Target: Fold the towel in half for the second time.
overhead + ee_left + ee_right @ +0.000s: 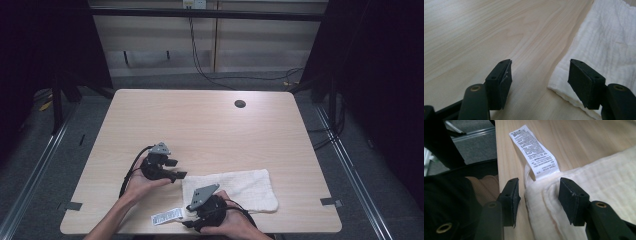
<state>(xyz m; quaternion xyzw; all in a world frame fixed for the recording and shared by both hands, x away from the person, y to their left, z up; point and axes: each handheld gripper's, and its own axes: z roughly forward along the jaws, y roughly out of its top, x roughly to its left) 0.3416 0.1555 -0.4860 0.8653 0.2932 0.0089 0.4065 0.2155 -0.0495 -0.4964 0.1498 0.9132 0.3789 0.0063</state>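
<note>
A white folded cloth (240, 186) lies on the wooden table (200, 125) near its front edge, with a printed care label (167, 217) sticking out of its front left corner. My left gripper (178, 169) stands open beside the cloth's left edge. In the left gripper view the cloth (609, 42) has a corner just before the right jaw, and my left gripper (539, 80) holds nothing. My right gripper (539, 196) is open, its jaws either side of the cloth's (604, 177) corner where the label (536, 152) is sewn on. In the high view my right gripper (194, 222) sits at the table's front edge.
A round cable hole (240, 104) lies near the table's far edge. Tape marks (331, 202) sit at the front corners. Black frame posts and cables (200, 60) stand behind the table. In the right gripper view the table's front edge (499, 165) drops off to grey floor.
</note>
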